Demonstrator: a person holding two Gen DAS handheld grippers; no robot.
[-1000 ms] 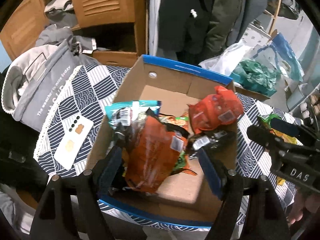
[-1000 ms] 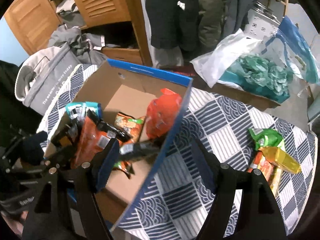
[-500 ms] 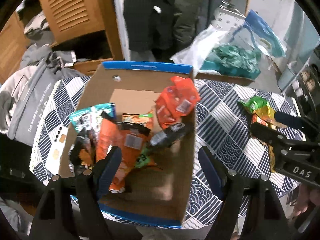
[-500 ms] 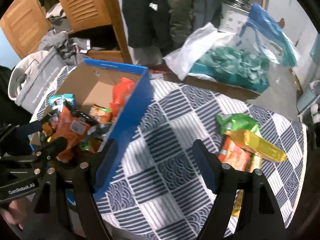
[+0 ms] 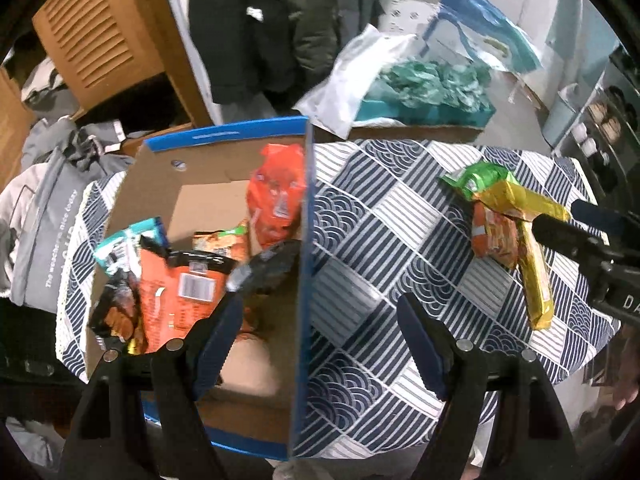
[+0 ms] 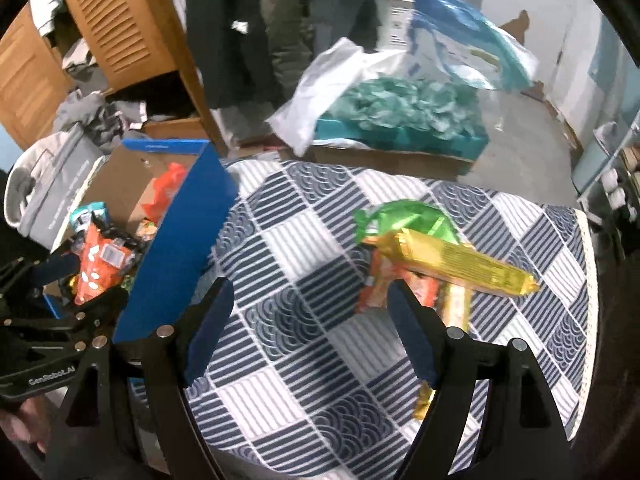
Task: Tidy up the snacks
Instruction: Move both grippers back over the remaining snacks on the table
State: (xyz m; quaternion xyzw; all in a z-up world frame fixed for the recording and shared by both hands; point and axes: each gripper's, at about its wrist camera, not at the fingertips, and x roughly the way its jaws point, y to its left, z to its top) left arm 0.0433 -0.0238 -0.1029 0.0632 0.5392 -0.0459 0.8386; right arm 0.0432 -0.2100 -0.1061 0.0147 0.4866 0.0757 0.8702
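Observation:
A blue-edged cardboard box [image 5: 224, 136] on the left of the table holds several snack packs, among them an orange bag [image 5: 180, 300] and a red-orange bag [image 5: 276, 196]. The box also shows in the right wrist view [image 6: 180, 248]. On the patterned tablecloth at the right lie a green pack [image 6: 404, 220], a long yellow pack [image 6: 460, 268] and an orange pack [image 6: 384, 280]; the left wrist view shows them too [image 5: 512, 216]. My left gripper [image 5: 320, 340] is open and empty over the box's right wall. My right gripper [image 6: 308, 332] is open and empty above the cloth, left of the loose packs.
A grey bag [image 5: 40, 216] hangs off the table's left side. Behind the table are a wooden cabinet [image 5: 100, 40], hanging coats, and a floor box with teal contents and plastic bags [image 6: 400, 120]. A shelf unit [image 5: 600, 128] stands at the far right.
Both grippers have swung to the right, away from over the box and towards the loose packs on the cloth. Both stay open and empty.

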